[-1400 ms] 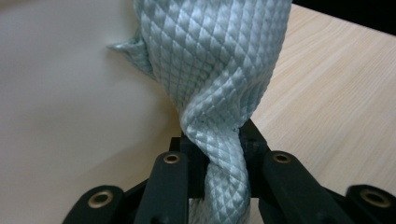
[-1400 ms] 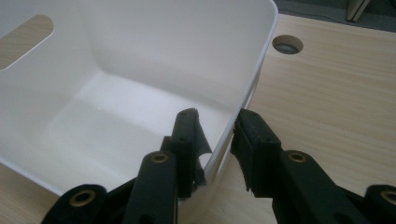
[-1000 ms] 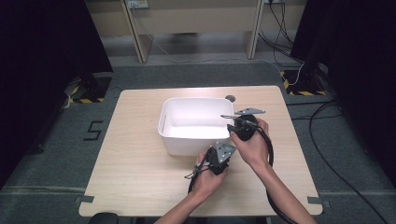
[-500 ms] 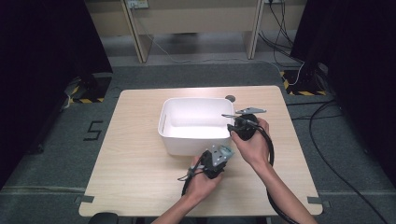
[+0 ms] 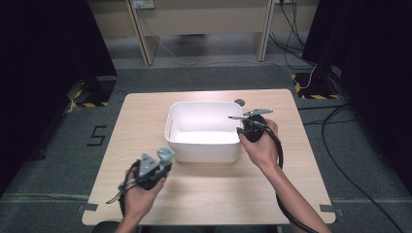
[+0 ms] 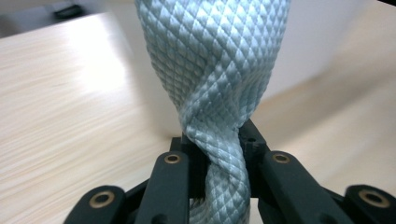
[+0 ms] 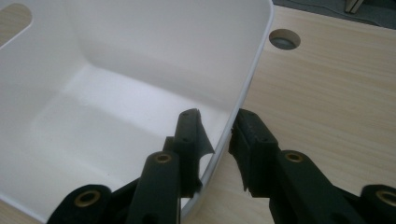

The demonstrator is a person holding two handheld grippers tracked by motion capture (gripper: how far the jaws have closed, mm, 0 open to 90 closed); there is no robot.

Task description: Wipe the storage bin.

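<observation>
1. We are looking down on a pale wooden worktop [image 5: 214,194] with a white tub [image 5: 204,153] standing near its middle.
2. We are holding the left gripper [image 5: 163,162] in the left hand [image 5: 138,194] above the near left part of the worktop, just off the tub's near left corner.
3. Its jaws are clamping tight on a pale blue-grey woven rope [image 6: 212,79]; in the left gripper view the rope is twisting between the two black jaws and rising beyond them.
4. In the high view a short end of the rope [image 5: 165,154] is sticking out past the jaw tips, close to the tub's outer wall without clearly touching it.
5. We are holding the right gripper [image 5: 241,130] in the right hand [image 5: 262,143] at the tub's right side.
6. In the right gripper view [image 7: 219,128] its jaws are straddling the tub's right wall [image 7: 243,70], one inside and one outside; they have just been closing, and the wall is sitting between them with a thin gap on the outer side.
7. A round hole [image 7: 285,39] is showing in the worktop beyond the tub's far right corner.
</observation>
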